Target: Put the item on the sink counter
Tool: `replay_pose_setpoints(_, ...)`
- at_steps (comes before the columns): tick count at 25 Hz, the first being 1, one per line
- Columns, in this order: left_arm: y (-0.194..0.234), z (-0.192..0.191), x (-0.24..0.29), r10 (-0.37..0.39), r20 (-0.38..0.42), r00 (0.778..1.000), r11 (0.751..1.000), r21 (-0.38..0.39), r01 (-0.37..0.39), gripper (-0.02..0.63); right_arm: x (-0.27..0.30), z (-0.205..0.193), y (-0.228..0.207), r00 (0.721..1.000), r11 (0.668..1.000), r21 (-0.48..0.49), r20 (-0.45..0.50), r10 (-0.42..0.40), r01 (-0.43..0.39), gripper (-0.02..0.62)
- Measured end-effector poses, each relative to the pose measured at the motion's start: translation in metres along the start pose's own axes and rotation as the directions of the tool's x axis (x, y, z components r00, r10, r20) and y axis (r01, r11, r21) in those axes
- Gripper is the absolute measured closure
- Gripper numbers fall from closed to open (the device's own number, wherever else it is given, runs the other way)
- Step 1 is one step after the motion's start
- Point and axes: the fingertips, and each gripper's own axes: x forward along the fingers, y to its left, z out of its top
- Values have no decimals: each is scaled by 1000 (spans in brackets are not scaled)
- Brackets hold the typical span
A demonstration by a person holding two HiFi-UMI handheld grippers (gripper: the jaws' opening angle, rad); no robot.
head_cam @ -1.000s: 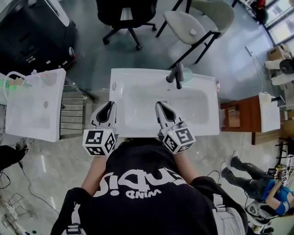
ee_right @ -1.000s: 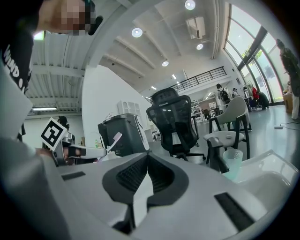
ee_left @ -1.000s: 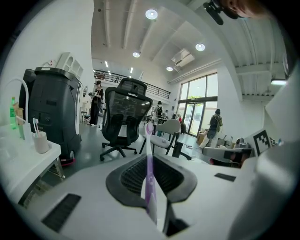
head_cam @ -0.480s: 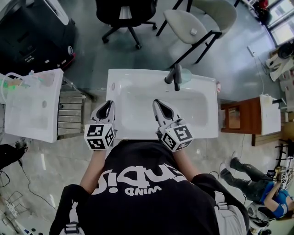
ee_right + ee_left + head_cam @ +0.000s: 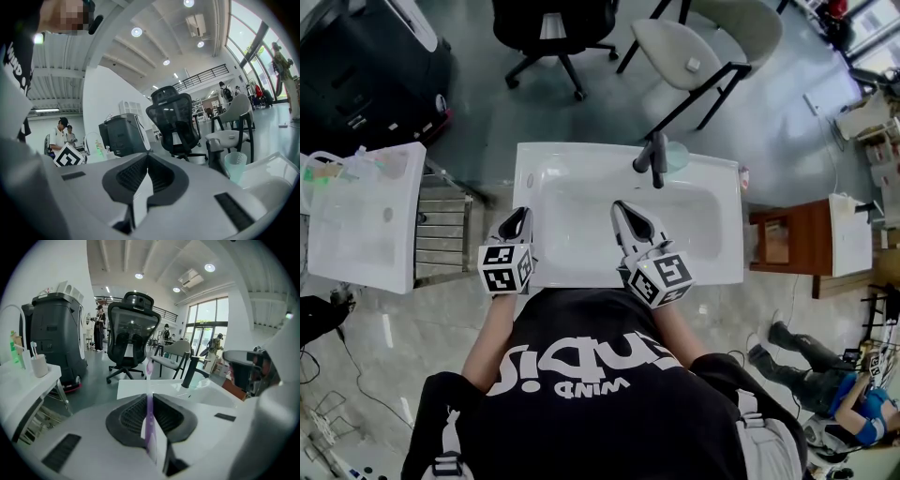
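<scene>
A white sink counter [image 5: 551, 161] with a black faucet [image 5: 652, 156] and a pale green cup [image 5: 676, 154] stands in front of me. My left gripper [image 5: 517, 223] hovers at the counter's near left corner. In the left gripper view it [image 5: 150, 397] is shut on a thin purple toothbrush [image 5: 149, 416] that sticks forward past the jaws, brush head [image 5: 149, 367] up. My right gripper [image 5: 624, 214] is over the basin's near edge. The right gripper view shows its jaws [image 5: 147, 157] pressed together with nothing between them, and the cup [image 5: 234, 167] to the right.
A second white sink [image 5: 364, 214] with bottles stands to the left. A black office chair [image 5: 553, 28] and a beige chair [image 5: 703, 42] are beyond the counter, a dark machine [image 5: 366, 66] at far left, a wooden cabinet [image 5: 787, 239] to the right.
My left gripper has shifted slightly forward and its marker cube has turned. The right gripper has barely moved.
</scene>
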Motion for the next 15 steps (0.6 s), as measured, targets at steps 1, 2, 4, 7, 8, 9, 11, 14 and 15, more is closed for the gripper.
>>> replay_pose_setpoints(1, 1, -4, 3, 2, -12, 1000, 1000, 1, -2, 551, 0, 0, 0, 1000, 1000, 1, 0, 0, 0, 577)
replay_pose_setpoints(2, 2, -9, 6, 4, -25, 1000, 1000, -1, -4, 551, 0, 0, -1, 1000, 1000, 1, 0, 0, 0, 575)
replay_pose_setpoints(4, 6, -20, 12, 9, -51, 999, 1000, -12, -9, 551, 1, -1, 0, 1000, 1000, 0, -1, 1, -1, 575)
replay_pose_setpoints(7, 10, -35, 20, 16, -90, 996, 1000, -24, -18, 551, 1, -2, -1, 1000, 1000, 1, -4, 0, 0, 575)
replay_pose_setpoints(8, 11, -39, 23, 18, -101, 995, 999, -25, -21, 551, 0, -2, -1, 1000, 1000, 2, -5, -1, 1, 575)
replay_pose_setpoints(9, 12, -43, 25, 21, -111, 994, 999, -24, -24, 551, 0, -2, -1, 1000, 1000, 3, -5, -2, 2, 575)
replay_pose_setpoints(11, 14, -48, 29, 27, -124, 992, 999, -15, -29, 551, 1, -3, -2, 1000, 1000, 3, -4, -3, 3, 575)
replay_pose_setpoints(14, 16, -57, 34, 28, -147, 989, 999, -14, -31, 551, 1, -3, -2, 1000, 1000, -1, -4, -4, 4, 575)
replay_pose_setpoints(15, 16, -59, 36, 29, -154, 988, 999, -16, -32, 551, 0, -4, -2, 1000, 1000, -1, -4, -4, 4, 575)
